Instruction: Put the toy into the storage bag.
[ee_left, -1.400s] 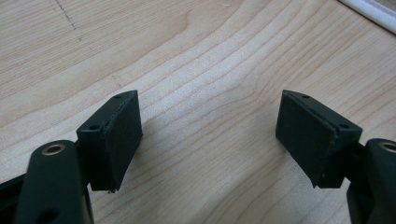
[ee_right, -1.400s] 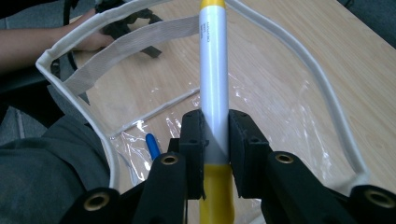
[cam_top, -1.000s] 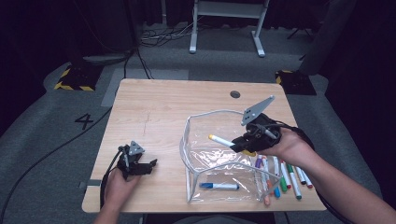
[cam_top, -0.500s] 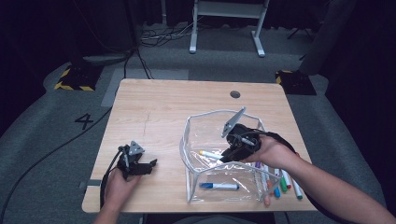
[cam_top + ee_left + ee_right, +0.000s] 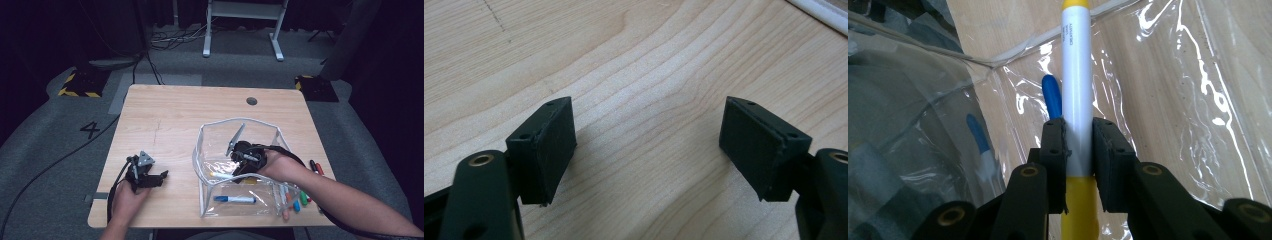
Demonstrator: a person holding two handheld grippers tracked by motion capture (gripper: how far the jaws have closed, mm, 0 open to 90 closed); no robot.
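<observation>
- High view: the right gripper (image 5: 235, 172) is down inside the clear plastic pouch (image 5: 220, 132) at the right of the wooden table (image 5: 175, 115), with a yellow marker (image 5: 220, 175) clamped in it. The marker shows as a pale barrel lying low in the pouch, pointing towards the pouch's left wall. A blue marker (image 5: 235, 199) lies flat on the pouch floor, nearer the table's front edge. A row of coloured markers (image 5: 300, 195) lies on the table just beside the pouch, at the right.
- High view: the left gripper (image 5: 159, 176) rests on the table near the front left corner, well apart from the pouch.
- Left gripper view: the jaws stand wide apart over bare wood, with nothing between them.
- Right gripper view: the jaws are pressed on the yellow marker (image 5: 1076, 100), a white barrel with small grey print, a yellow cap at the far end and yellow at the near end. Behind it lies the blue marker (image 5: 1051, 95), over wrinkled clear plastic.
</observation>
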